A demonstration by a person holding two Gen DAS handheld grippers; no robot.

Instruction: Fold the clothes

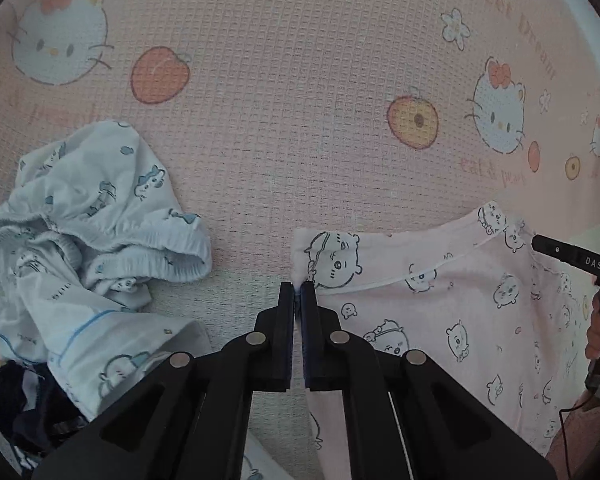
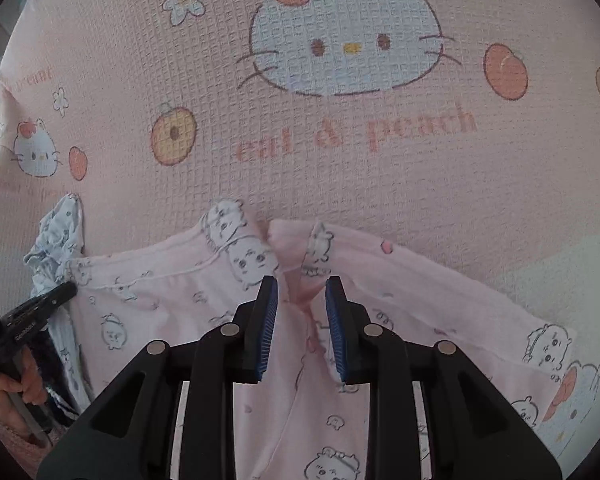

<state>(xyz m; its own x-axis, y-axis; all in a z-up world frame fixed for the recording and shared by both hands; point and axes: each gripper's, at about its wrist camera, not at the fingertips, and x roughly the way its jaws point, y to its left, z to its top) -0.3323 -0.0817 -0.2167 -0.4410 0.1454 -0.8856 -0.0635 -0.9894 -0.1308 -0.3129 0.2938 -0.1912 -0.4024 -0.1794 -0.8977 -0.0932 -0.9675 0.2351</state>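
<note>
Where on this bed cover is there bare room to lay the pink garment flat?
Free: the wide stretch of printed cover beyond the pink garment, and the strip between it and the crumpled blue clothes. Crowded: the blue pile's side.

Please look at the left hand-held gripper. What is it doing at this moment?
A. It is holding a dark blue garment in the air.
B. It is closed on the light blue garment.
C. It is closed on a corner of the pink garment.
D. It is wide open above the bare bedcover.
C: the left hand-held gripper has its jaws together on the corner of the pink garment; the light blue garment lies apart.
</note>
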